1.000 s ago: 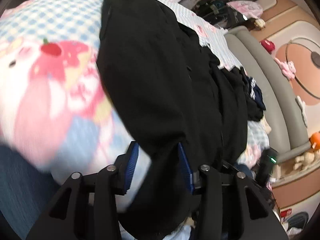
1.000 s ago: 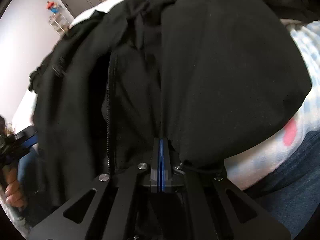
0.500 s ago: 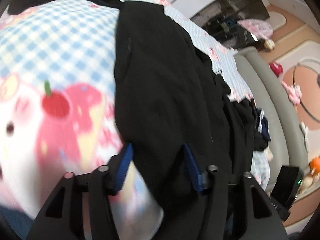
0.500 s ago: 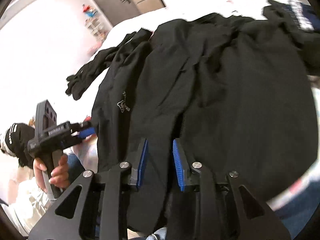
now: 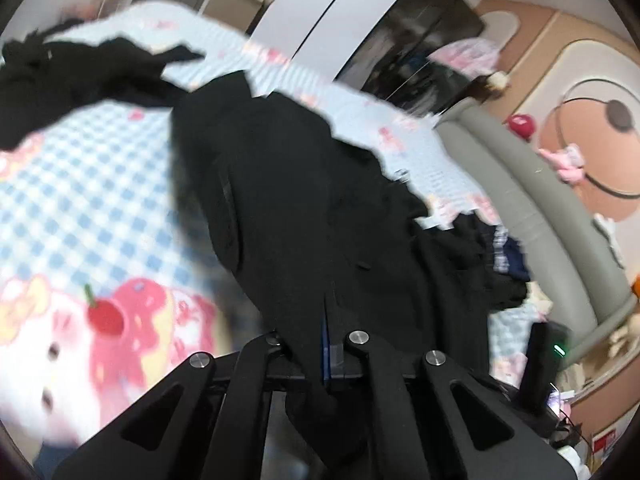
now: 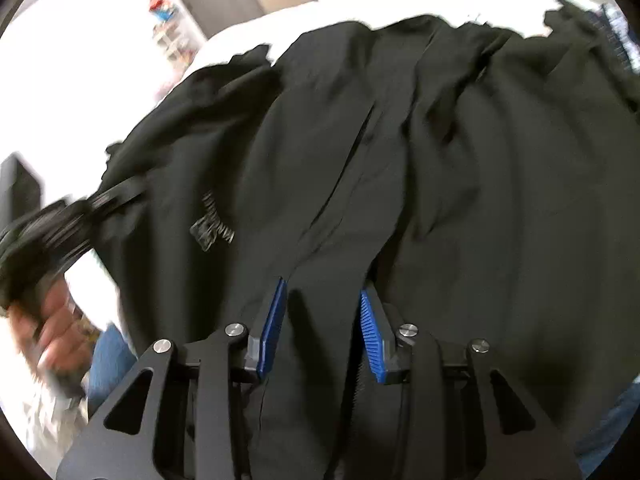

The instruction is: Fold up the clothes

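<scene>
The left gripper (image 5: 326, 344) pinches the jacket (image 5: 288, 208). The right gripper (image 6: 322, 332) has its fingers spread around a fold, just closing a little. Folding is barely begun; more clothes (image 5: 80, 76) wait at 10 o'clock.

Both views motion-blurred; right overexposed — whites blown; fisheye-warped, dark-vignetted edges.

Jacket (image 5: 288, 216) on bedspread (image 5: 80, 200), beside clothes pile (image 5: 492, 256)

- The left gripper (image 5: 326, 344), at lower centre, has just closed, jaws pinched on black cloth.
- The right gripper (image 6: 322, 330) (blue pads apart) has its jaws narrowing around a fold of the cloth.
- A blurred hand (image 6: 52, 324) grips a handle at lower left.
</scene>
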Motion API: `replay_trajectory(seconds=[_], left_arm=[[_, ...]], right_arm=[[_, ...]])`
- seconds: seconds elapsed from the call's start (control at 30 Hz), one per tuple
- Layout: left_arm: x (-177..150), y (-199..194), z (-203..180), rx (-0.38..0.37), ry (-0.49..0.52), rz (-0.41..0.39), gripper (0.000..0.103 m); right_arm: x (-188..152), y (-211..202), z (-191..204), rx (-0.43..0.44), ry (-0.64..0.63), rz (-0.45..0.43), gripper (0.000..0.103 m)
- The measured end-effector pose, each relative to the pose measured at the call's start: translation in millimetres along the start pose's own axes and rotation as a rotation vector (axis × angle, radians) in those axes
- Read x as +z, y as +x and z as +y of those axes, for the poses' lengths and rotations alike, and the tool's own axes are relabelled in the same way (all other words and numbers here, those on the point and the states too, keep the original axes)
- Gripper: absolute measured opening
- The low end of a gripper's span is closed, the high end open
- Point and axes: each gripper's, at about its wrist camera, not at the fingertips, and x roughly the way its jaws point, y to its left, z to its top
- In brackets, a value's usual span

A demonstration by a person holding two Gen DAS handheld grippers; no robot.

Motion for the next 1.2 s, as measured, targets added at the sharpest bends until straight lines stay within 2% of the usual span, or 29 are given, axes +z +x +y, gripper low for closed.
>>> replay_trajectory(seconds=[0.03, 0.1, 0.27, 0.4, 0.43, 0.53, 0.6, 0.67, 0.73, 0.77, 0.8, 0.83, 0.93, 0.97, 1.03, 1.07, 1.1, 1.13, 1.17, 1.2], left_arm=[[-7, -8, -7, 0.0, 0.017, -0.001, 0.002], [-22, -4, -14, 0.043, 0.049, 0.062, 0.002], [-41, 31, 20, 0.054, -0.033, 0.279, 0.015], [-15, 9, 70, -0.012, -0.211, 0.142, 0.031], [-9, 6, 83, -0.024, -0.255, 0.114, 0.032], [9, 18, 119, -0.03, -0.383, 0.096, 0.033], [16, 23, 130, -0.055, -0.443, 0.092, 0.034], [19, 25, 131, -0.044, -0.421, 0.087, 0.039], [21, 23, 130, -0.031, -0.381, 0.085, 0.039], [21, 20, 131, -0.031, -0.373, 0.083, 0.039], [20, 15, 134, -0.03, -0.373, 0.073, 0.04], [18, 10, 139, -0.021, -0.38, 0.059, 0.044], [16, -6, 158, 0.033, -0.377, 0.031, 0.051], [18, -5, 161, 0.055, -0.371, 0.04, 0.051], [23, 2, 166, 0.071, -0.36, 0.063, 0.052], [24, 8, 168, 0.063, -0.357, 0.078, 0.052], [26, 15, 168, 0.053, -0.351, 0.094, 0.052], [29, 22, 167, 0.05, -0.341, 0.109, 0.053], [31, 30, 166, 0.053, -0.332, 0.122, 0.053], [34, 40, 162, 0.056, -0.318, 0.138, 0.054]], right_arm=[[0, -6, -2, -0.012, 0.007, -0.016, 0.032], [0, -13, -7, -0.025, 0.021, -0.033, 0.032], [-3, -22, -11, 0.005, 0.04, -0.041, 0.033], [0, -32, 4, 0.045, -0.041, -0.063, 0.033], [3, -29, 9, 0.069, -0.057, -0.059, 0.033], [18, -8, 24, 0.126, -0.083, -0.016, 0.033], [26, 1, 37, 0.162, -0.095, -0.001, 0.033], [35, 6, 54, 0.194, -0.108, -0.002, 0.033], [45, 10, 75, 0.24, -0.135, 0.001, 0.048], [49, 14, 88, 0.268, -0.159, 0.008, 0.062], [51, 17, 101, 0.282, -0.186, 0.015, 0.068], [51, 20, 113, 0.288, -0.211, 0.02, 0.068], [48, 45, 148, 0.242, -0.312, 0.043, 0.078], [46, 55, 159, 0.224, -0.347, 0.054, 0.084], [33, 84, 163, 0.147, -0.366, 0.111, 0.085], [26, 99, 163, 0.104, -0.371, 0.143, 0.078], [19, 114, 163, 0.06, -0.375, 0.175, 0.059], [14, 124, 158, 0.03, -0.365, 0.192, 0.048], [12, 127, 149, 0.012, -0.342, 0.191, 0.03], [13, 125, 138, 0.011, -0.305, 0.185, 0.018]])
